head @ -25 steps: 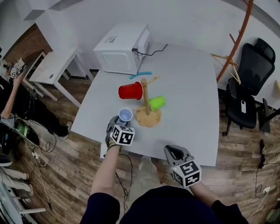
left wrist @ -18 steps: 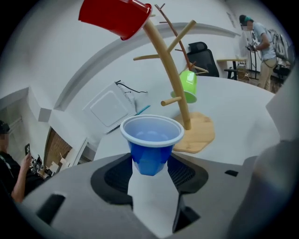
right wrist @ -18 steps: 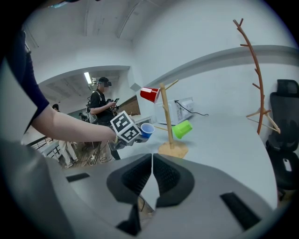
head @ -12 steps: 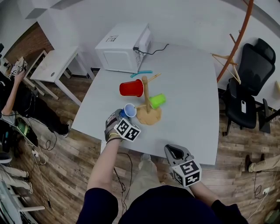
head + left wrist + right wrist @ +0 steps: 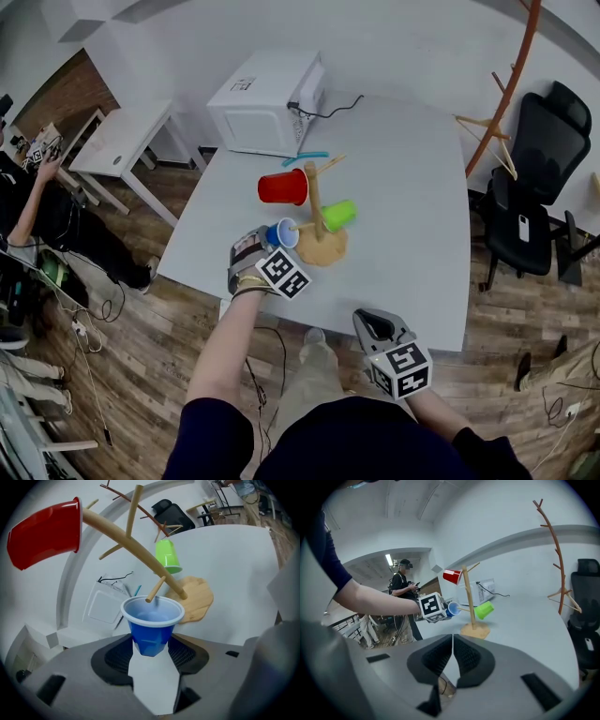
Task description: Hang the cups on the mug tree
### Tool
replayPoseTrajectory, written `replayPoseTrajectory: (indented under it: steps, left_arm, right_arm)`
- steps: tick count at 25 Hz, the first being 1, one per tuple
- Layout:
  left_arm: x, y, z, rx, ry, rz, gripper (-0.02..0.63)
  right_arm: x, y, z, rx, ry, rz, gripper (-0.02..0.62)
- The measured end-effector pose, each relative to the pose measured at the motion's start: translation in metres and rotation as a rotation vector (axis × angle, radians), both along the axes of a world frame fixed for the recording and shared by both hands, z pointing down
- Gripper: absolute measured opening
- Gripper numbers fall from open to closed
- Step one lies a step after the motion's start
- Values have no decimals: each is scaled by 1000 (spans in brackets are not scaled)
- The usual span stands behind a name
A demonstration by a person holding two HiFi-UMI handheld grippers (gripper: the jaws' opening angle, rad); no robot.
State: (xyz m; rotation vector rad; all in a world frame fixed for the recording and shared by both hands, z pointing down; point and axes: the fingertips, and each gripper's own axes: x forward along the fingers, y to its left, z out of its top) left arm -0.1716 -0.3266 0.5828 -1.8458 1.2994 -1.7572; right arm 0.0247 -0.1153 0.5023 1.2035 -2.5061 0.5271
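Note:
My left gripper (image 5: pixel 272 246) is shut on a blue cup (image 5: pixel 152 624), its open mouth turned toward the wooden mug tree (image 5: pixel 316 217). The tip of one low peg (image 5: pixel 155 589) sits just inside the cup's rim. A red cup (image 5: pixel 283 187) hangs on an upper left peg and a green cup (image 5: pixel 337 217) on a right peg. The blue cup (image 5: pixel 281 233) is level with the tree's lower left side in the head view. My right gripper (image 5: pixel 376 329) is shut and empty, held near the table's front edge, well short of the tree (image 5: pixel 469 602).
A white microwave (image 5: pixel 266 104) stands at the back left of the grey table (image 5: pixel 412 206), with a teal utensil (image 5: pixel 301 158) in front of it. A black office chair (image 5: pixel 539 187) and a bent wooden coat stand (image 5: pixel 506 89) are at the right. A person (image 5: pixel 402 585) stands off to the left.
My left gripper has rolled and carried the blue cup right, from mouth-up beside the tree's base to mouth facing the tree, on a peg tip. The right gripper has not moved.

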Motion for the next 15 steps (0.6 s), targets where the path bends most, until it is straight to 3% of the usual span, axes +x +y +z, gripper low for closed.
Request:
replayPoseTrajectory:
  steps: [8,15]
  left_arm:
    - [10,-3,-14,9,-149,26,249]
    - [23,0,-19,21,-193,45,249]
  right_arm:
    - [10,8,1,-2,2,6,32]
    - [17,15,0,3,1,12,32]
